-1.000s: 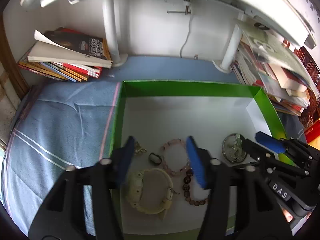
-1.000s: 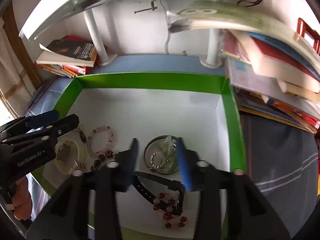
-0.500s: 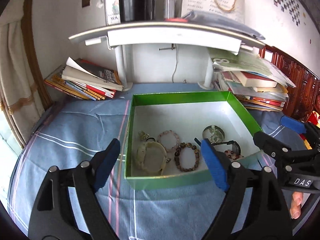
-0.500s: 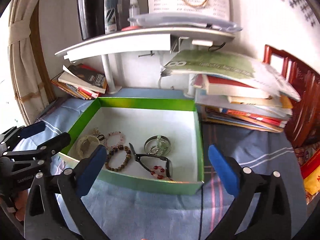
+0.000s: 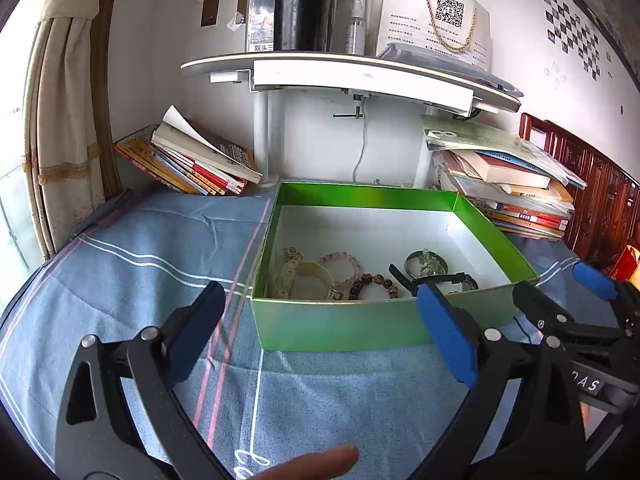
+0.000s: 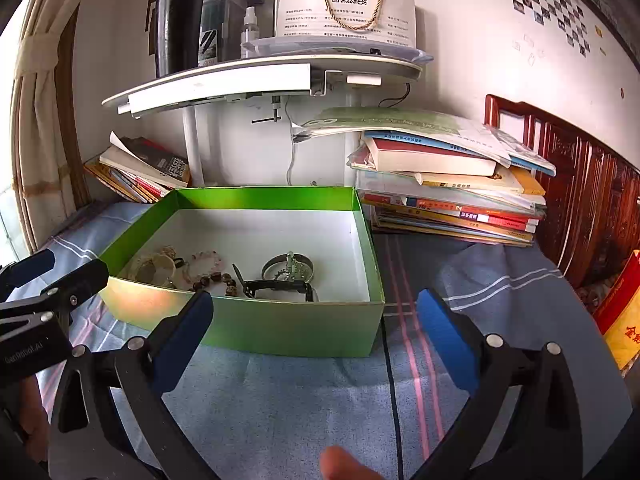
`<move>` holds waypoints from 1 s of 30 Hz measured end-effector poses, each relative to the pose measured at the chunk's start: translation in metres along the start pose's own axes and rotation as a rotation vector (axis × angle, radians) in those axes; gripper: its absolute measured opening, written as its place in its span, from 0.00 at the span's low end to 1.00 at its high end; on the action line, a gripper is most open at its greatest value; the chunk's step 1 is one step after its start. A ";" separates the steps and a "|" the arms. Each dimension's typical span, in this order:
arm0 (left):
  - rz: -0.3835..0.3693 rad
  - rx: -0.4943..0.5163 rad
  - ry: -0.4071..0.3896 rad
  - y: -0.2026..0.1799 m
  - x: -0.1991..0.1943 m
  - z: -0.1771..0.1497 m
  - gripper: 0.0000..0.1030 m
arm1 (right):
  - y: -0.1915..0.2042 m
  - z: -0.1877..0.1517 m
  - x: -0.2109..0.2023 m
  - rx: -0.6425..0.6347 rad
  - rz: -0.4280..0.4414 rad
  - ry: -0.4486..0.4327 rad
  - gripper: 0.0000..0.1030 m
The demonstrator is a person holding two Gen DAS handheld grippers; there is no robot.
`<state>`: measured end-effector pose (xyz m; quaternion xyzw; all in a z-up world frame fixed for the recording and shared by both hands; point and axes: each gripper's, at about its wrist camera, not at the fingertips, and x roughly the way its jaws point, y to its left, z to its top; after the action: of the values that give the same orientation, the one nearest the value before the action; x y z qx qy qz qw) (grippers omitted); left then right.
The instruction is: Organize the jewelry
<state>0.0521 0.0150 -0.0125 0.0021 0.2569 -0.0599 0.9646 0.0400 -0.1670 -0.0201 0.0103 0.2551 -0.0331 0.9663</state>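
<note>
A green box (image 5: pixel 360 196) (image 6: pixel 260 198) with a white inside sits on the blue striped cloth. On its floor lie a cream bangle (image 5: pixel 308 280) (image 6: pixel 156 266), a pink bead bracelet (image 5: pixel 340 262) (image 6: pixel 204 260), a brown bead bracelet (image 5: pixel 374 280) (image 6: pixel 216 278), a black watch (image 5: pixel 440 280) (image 6: pixel 276 286) and a silver round piece (image 5: pixel 426 262) (image 6: pixel 288 268). My left gripper (image 5: pixel 316 300) hangs in front of the box's near wall, jaws opening, nothing between them. My right gripper (image 6: pixel 314 300) stands open and empty before the same wall.
Book stacks flank the box at back left (image 5: pixel 192 160) and back right (image 6: pixel 448 184). A white shelf (image 5: pixel 352 72) with bottles overhangs it. A dark wooden frame (image 6: pixel 580 184) stands at the right, a curtain (image 5: pixel 60 120) at the left. A black cable (image 6: pixel 390 360) crosses the cloth.
Both grippers pulled back out of the box toward the near side and tilted up, and their jaws spread wide. The jewelry stayed on the box floor.
</note>
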 end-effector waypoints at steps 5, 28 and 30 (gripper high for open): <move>0.023 0.039 0.007 -0.005 0.002 -0.003 0.96 | 0.005 -0.002 0.004 -0.023 -0.005 0.022 0.97; 0.031 0.060 -0.041 -0.011 -0.062 0.002 0.96 | 0.008 0.010 -0.064 -0.020 -0.057 -0.130 0.97; 0.029 0.055 -0.038 -0.009 -0.062 0.002 0.96 | 0.008 0.010 -0.065 -0.021 -0.057 -0.131 0.97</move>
<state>-0.0010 0.0126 0.0202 0.0311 0.2368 -0.0532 0.9696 -0.0103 -0.1557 0.0208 -0.0095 0.1919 -0.0585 0.9796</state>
